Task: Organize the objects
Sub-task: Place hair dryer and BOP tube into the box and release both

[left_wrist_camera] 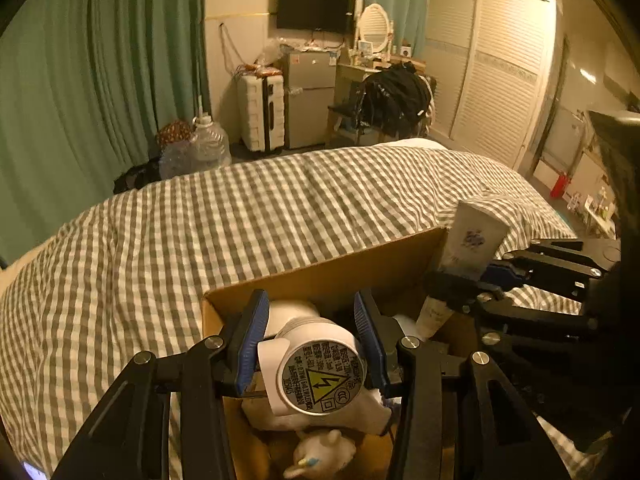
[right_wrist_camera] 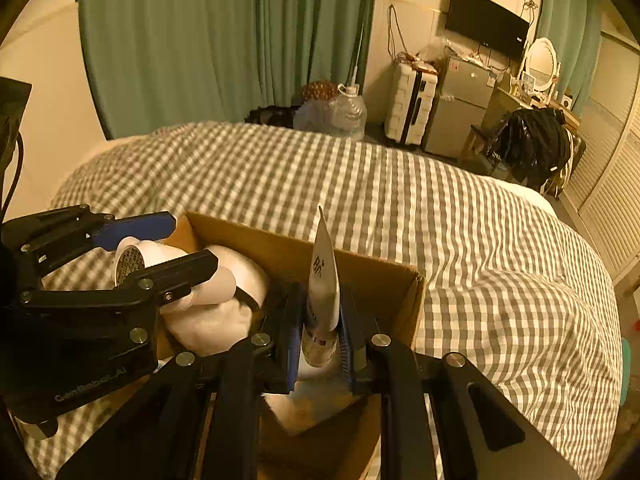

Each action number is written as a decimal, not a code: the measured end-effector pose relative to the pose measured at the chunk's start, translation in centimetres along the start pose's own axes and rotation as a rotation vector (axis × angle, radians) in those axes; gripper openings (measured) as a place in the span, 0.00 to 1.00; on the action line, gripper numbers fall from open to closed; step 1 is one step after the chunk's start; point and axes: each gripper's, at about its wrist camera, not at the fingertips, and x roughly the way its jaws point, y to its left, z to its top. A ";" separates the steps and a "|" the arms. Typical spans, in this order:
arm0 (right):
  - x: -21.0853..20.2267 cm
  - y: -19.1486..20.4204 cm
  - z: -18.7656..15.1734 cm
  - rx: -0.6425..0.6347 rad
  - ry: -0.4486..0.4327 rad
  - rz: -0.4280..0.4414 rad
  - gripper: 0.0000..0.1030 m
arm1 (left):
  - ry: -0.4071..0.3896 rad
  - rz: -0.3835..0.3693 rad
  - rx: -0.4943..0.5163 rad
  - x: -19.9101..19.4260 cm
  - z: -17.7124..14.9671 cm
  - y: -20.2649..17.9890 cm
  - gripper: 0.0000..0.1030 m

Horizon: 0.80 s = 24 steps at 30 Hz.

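Observation:
An open cardboard box (left_wrist_camera: pixel 320 276) sits on the checked bed. My left gripper (left_wrist_camera: pixel 310 300) is shut on a white electric appliance (left_wrist_camera: pixel 316 376) with a round warning label, held over the box's left part. The right gripper (right_wrist_camera: pixel 322 296) is shut on a white tube (right_wrist_camera: pixel 323 264), crimped end pointing up, above the box (right_wrist_camera: pixel 380 280). In the left wrist view the tube (left_wrist_camera: pixel 472 240) stands at the box's right corner. In the right wrist view the left gripper (right_wrist_camera: pixel 186 242) and the appliance (right_wrist_camera: pixel 132 260) are to the left. White soft items (right_wrist_camera: pixel 212 320) and a small plush toy (left_wrist_camera: pixel 324 452) lie inside.
The grey-and-white checked bed cover (left_wrist_camera: pixel 200 240) stretches beyond the box. Past the bed stand water jugs (left_wrist_camera: pixel 208 144), a white suitcase (left_wrist_camera: pixel 260 116), a small fridge (left_wrist_camera: pixel 310 96) and a chair with a black jacket (left_wrist_camera: pixel 396 96). A louvred wardrobe (left_wrist_camera: pixel 492 72) fills the right.

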 end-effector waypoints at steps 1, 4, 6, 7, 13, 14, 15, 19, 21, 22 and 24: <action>0.5 -0.2 -0.1 0.000 0.007 -0.002 0.15 | -0.013 0.005 0.023 0.0 0.0 -0.4 0.44; 1.8 -0.9 -0.2 -0.006 0.022 -0.013 0.15 | -0.036 0.024 0.072 0.0 -0.2 -1.5 0.44; 2.4 -1.2 -0.4 0.001 0.026 -0.016 0.15 | -0.042 0.015 0.078 0.3 -0.5 -1.8 0.44; 2.6 -1.4 -0.4 0.008 0.024 -0.024 0.15 | -0.036 0.002 0.073 0.4 -0.5 -1.6 0.44; 1.2 -2.2 -0.3 0.041 -0.012 -0.046 0.34 | -0.011 0.027 0.086 0.2 -1.2 -1.7 0.52; 0.9 -2.3 -0.2 0.040 -0.019 -0.061 0.39 | -0.013 0.039 0.085 0.0 -1.1 -1.6 0.60; 0.5 -2.4 0.0 0.040 -0.030 -0.073 0.45 | -0.018 0.042 0.080 -0.3 -0.9 -1.4 0.63; -1.4 -2.0 0.7 0.064 -0.062 -0.067 0.51 | -0.045 0.053 0.057 -2.4 -0.2 -0.8 0.75; -2.5 -2.0 1.3 0.067 -0.077 -0.081 0.57 | -0.055 0.069 0.048 -3.5 0.2 -0.5 0.82; -3.0 -2.0 1.5 0.073 -0.085 -0.086 0.59 | -0.062 0.075 0.044 -4.0 0.3 -0.4 0.83; -4.2 -1.8 1.8 0.083 -0.097 -0.088 0.62 | -0.074 0.087 0.037 -5.2 0.7 -0.1 0.83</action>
